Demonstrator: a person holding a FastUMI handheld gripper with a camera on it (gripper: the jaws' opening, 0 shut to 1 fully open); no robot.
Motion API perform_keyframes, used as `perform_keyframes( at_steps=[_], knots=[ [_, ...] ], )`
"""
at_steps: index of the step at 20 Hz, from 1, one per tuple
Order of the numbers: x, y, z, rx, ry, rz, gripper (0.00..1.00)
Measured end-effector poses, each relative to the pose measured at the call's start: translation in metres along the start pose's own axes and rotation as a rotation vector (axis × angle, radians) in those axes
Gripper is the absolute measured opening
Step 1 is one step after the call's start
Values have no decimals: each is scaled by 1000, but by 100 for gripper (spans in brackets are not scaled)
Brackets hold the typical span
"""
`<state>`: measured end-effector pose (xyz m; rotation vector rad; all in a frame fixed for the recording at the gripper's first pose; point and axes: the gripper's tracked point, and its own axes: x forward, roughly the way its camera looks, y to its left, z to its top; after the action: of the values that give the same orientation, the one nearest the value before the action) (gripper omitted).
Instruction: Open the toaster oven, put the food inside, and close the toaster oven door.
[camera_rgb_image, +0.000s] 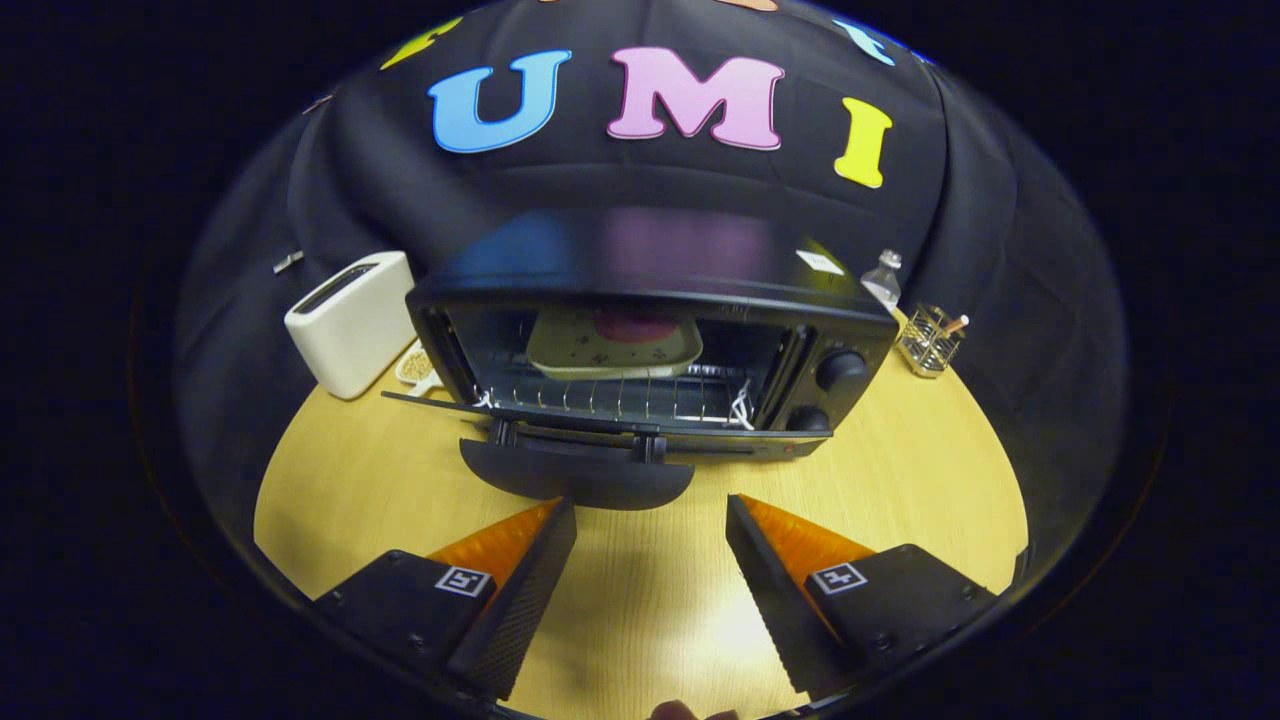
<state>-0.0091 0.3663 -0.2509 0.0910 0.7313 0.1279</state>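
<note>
Black and glossy, the toaster oven (650, 340) stands on the wooden table (900, 500) just beyond my gripper (650, 520); its door (560, 425) hangs open, handle nearly at my left fingertip; a pale tray (612, 348) with something red sits inside on the wire rack (610, 398); my tongs stand wide apart, holding nothing; a white toaster (352, 320) flanks the oven's left side.

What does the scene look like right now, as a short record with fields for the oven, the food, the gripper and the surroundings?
toaster oven: door open, folded down flat
plate of food: inside on the rack
hand-held gripper: open, empty, fingers just short of the door handle
white toaster: beside the oven
wire holder: on the oven's knob side
remaining: close the door
</note>
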Motion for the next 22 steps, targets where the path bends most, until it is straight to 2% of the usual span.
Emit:
perform_keyframes(
  at_steps=[5,11,15,22],
  knots=[
    [-16,-12,37,9,-94,-29,100],
    [-28,-28,53,8,-138,-31,100],
    [-59,-45,75,-15,-221,-37,100],
    [-119,-82,139,-17,-394,-50,99]
  ],
)
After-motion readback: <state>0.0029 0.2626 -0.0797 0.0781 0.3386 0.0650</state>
